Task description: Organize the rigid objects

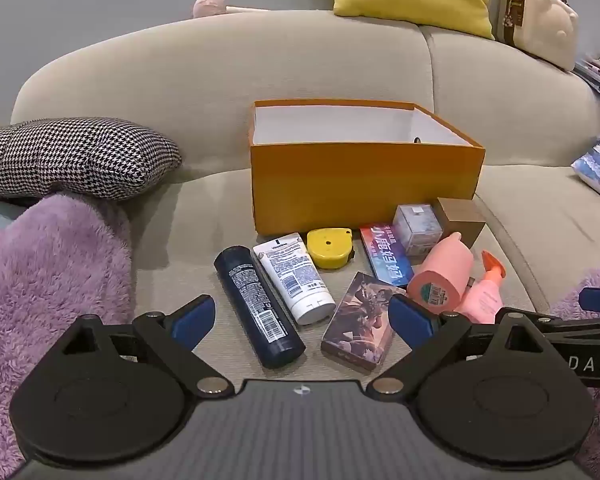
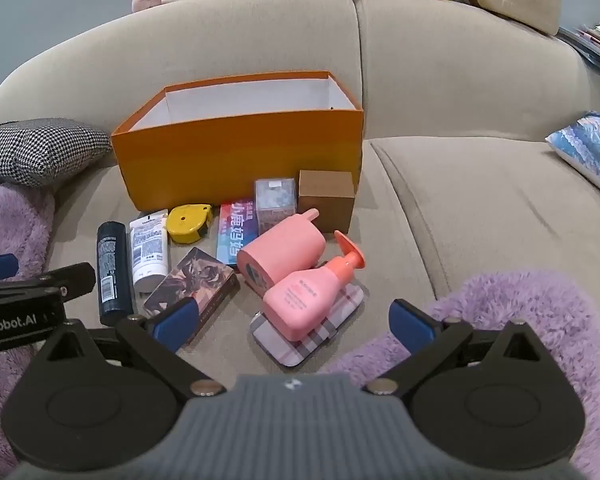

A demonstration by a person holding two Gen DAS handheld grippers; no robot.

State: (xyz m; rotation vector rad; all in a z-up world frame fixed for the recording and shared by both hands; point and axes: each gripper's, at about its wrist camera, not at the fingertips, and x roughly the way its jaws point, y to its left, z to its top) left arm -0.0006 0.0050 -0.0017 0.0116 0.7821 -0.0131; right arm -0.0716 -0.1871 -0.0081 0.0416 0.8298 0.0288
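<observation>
the white tube [image 1: 294, 278] carries the word "vaseline" near its flat end, above small print and a barcode too fine to read. the flat red and blue box [image 2: 238, 235] bears large white chinese characters, "小鹿妈妈". the left gripper's arm [image 2: 18, 320] shows "enrobot.ai", and the right gripper's arm [image 1: 592, 364] shows "das".

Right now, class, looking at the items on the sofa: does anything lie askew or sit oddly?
Yes. The pink pump bottle lies on its side, resting partly on the plaid case instead of the cushion. The pink cylinder beside it is tipped over too. The orange box behind them stands upright with nothing visible inside.
</observation>
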